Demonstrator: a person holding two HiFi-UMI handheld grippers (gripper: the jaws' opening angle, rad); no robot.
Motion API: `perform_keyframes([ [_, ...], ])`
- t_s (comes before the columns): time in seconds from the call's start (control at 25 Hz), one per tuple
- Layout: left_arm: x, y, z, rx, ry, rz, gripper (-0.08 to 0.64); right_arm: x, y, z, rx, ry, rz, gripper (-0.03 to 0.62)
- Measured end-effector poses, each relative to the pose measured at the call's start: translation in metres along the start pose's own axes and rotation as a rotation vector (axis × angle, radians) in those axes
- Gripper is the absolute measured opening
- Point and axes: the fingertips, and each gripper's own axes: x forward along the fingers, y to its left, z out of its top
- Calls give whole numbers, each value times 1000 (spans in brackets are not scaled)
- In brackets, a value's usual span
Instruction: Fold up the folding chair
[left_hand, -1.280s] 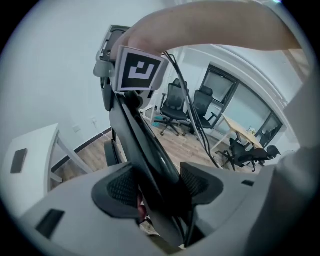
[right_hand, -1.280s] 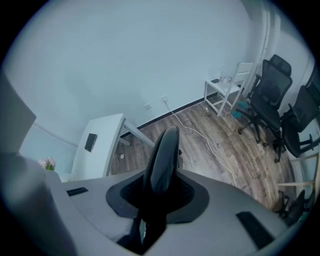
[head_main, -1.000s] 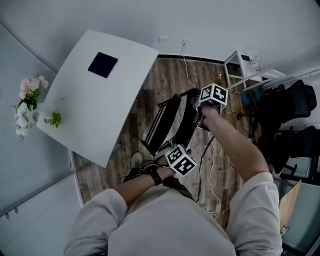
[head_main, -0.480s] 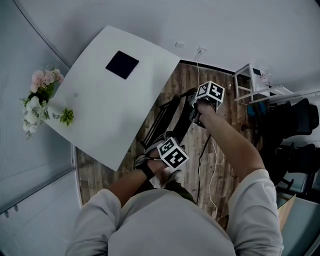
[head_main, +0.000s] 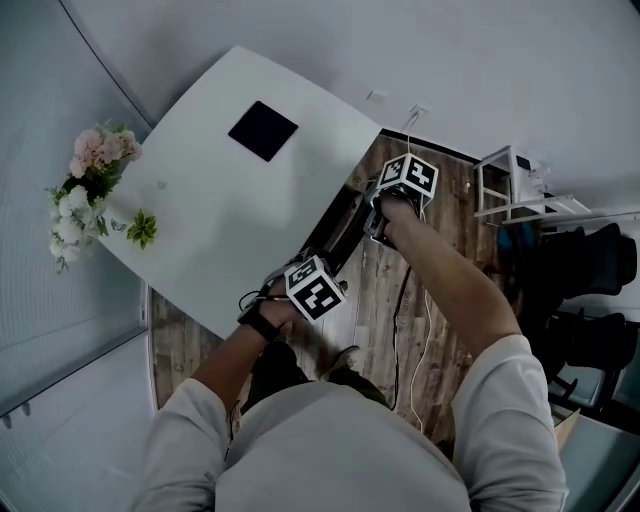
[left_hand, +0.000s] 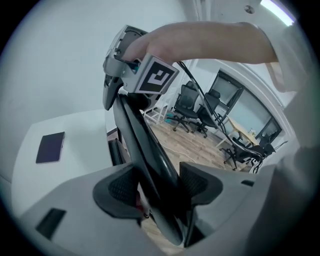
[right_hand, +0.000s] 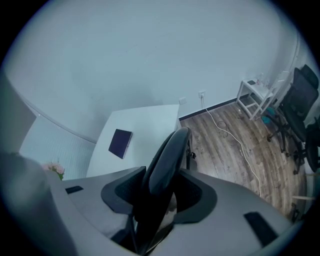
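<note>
The folded black chair shows as a dark strip between my two grippers, close against the white table's edge. My left gripper is shut on the chair's rim, which fills the gap between its pads. Higher up, my right gripper straddles the chair's curved back. Its jaws have just been opening; the back still sits between them, with a thin gap at the right pad. Most of the chair is hidden by my arms and the table.
The white table carries a dark flat pad and flowers at its far left corner. A white cable trails over the wooden floor. A white side stand and black office chairs are at the right.
Both grippers and the chair have moved left, toward the table. The chair now lies partly hidden by the table's edge, and less of it shows.
</note>
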Motion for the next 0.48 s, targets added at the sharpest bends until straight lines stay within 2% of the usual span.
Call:
perform_keyframes([
  [0.24,-15,39,-11,-30,-8,60,247,18,40,6,-39,-6,77,221],
  [0.48,-17,48,-16,-57,-43,87,249,21,51,5,-91,-9,124,251],
])
